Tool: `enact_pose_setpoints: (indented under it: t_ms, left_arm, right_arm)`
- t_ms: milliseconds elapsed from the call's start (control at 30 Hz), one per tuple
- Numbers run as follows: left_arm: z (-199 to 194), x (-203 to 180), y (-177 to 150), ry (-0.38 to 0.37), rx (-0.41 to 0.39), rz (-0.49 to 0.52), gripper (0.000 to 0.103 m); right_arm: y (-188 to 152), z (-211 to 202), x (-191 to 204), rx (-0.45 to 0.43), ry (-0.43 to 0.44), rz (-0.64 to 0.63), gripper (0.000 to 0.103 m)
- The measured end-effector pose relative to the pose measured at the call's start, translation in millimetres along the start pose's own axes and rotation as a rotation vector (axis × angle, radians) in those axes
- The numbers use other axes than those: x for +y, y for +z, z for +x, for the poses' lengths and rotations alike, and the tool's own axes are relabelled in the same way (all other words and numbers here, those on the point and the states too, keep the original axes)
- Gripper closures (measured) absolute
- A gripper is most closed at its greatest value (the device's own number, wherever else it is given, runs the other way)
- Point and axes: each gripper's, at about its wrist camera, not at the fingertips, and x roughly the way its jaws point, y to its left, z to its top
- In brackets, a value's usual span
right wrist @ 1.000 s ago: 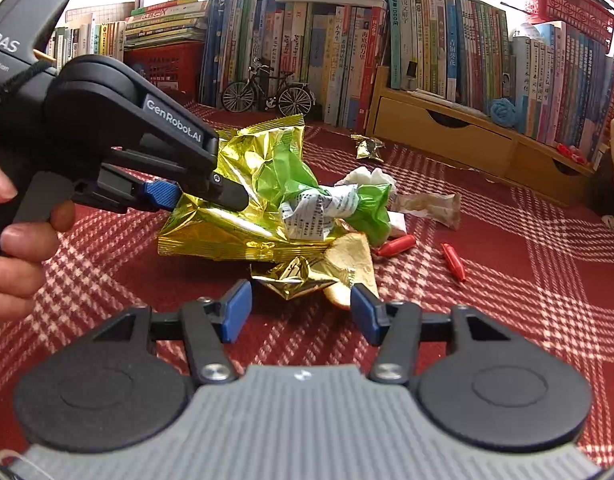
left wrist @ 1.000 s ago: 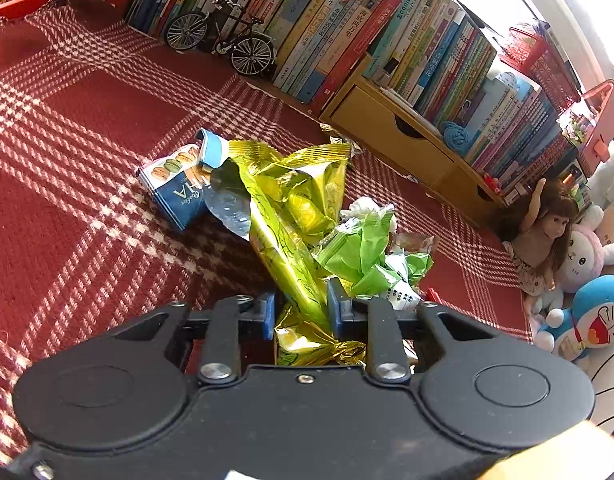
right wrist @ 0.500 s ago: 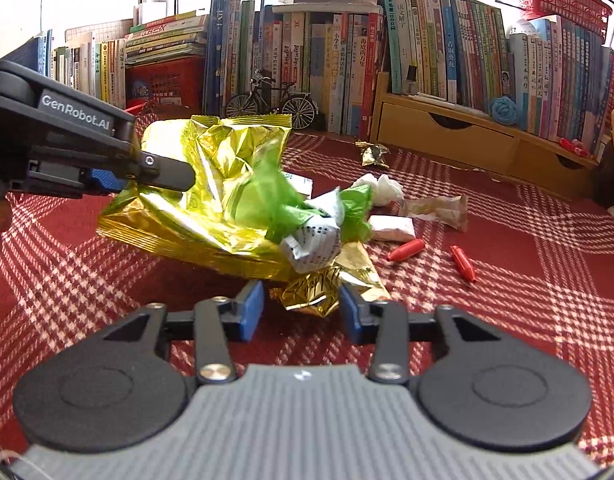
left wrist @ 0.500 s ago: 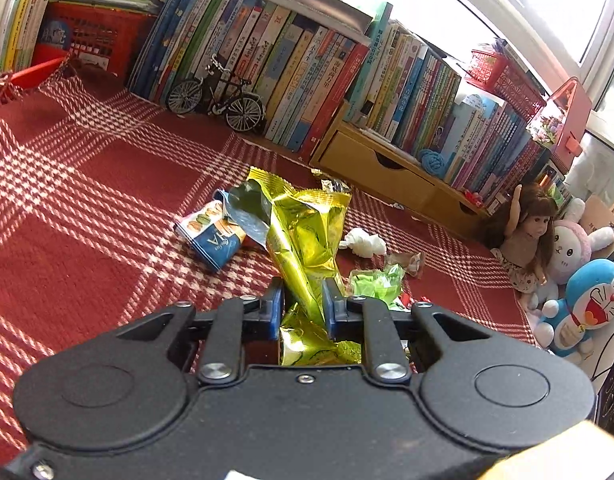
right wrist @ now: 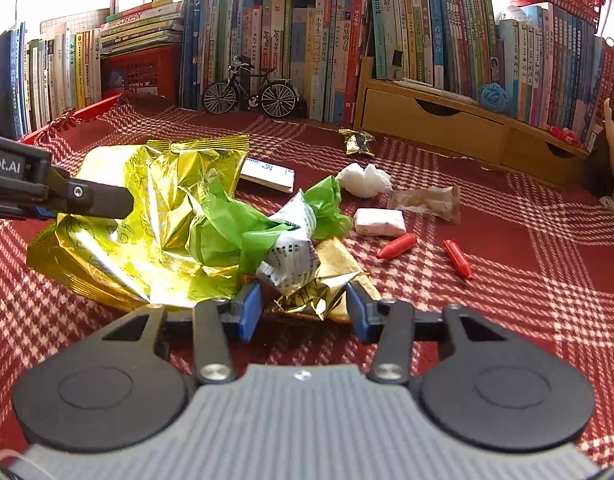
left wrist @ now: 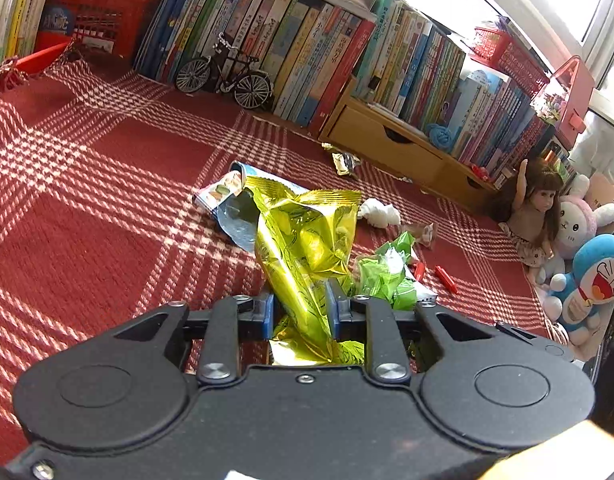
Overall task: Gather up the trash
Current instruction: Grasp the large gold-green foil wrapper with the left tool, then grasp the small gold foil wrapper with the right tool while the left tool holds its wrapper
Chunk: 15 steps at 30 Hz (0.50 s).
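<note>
My left gripper [left wrist: 301,308] is shut on the lower end of a yellow-green foil snack bag [left wrist: 307,244], which stands up from the red checked cloth [left wrist: 107,200]. In the right wrist view that bag [right wrist: 155,216] lies open toward me, with the left gripper [right wrist: 101,202] clamped on its left side. A crumpled green wrapper [right wrist: 235,232] and a white printed wrapper [right wrist: 293,258] rest at the bag's mouth. My right gripper [right wrist: 303,312] is open and low over the cloth. A crumpled gold foil wrapper [right wrist: 321,292] sits between its blue fingers [right wrist: 249,312].
Loose on the cloth are a white tissue [right wrist: 365,180], a brown wrapper [right wrist: 427,202], a pink packet [right wrist: 379,222], two red pieces [right wrist: 397,246], a small foil wrapper [right wrist: 357,142] and a blue box [left wrist: 219,194]. Books, a model bicycle [right wrist: 251,94], a wooden drawer unit [right wrist: 447,124] and toys [left wrist: 547,216] line the far edges.
The left gripper has lifted and drawn back with the bag still held. The right jaws have narrowed around the gold wrapper since a second ago. The green wrapper has shifted at the bag's mouth.
</note>
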Motion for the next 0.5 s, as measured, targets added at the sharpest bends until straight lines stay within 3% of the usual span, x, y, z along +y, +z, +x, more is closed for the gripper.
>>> enact_pose_setpoints:
  t_ms: [100,200,233,267,367,500]
  left_arm:
    - [8,-2,-6,0.002,0.026,0.002,0.065]
    - [13,-7,-12,0.009,0.036,0.020,0.064]
    - [13,-9,-13,0.020,0.031,0.027,0.071]
    - [11,-10,-16,0.032,0.016,0.038,0.086]
    - [-2,-17,-21,0.010,-0.052,0.082,0.088]
    - [-18,-29,-24,0.004,-0.085,0.141,0.088]
  right_arm:
    - [-2,-2,-1,0.000,0.003,0.003,0.056]
    - [-4,-4,-2,0.005,-0.005,0.007,0.064]
    - [-4,-5,-2,0.004,-0.006,0.009,0.066]
    - [-4,-6,-3,0.002,-0.005,0.012,0.067]
    - [-6,-11,-5,0.010,0.011,0.022,0.082]
    - [-12,-20,-2,0.015,0.022,0.003,0.083]
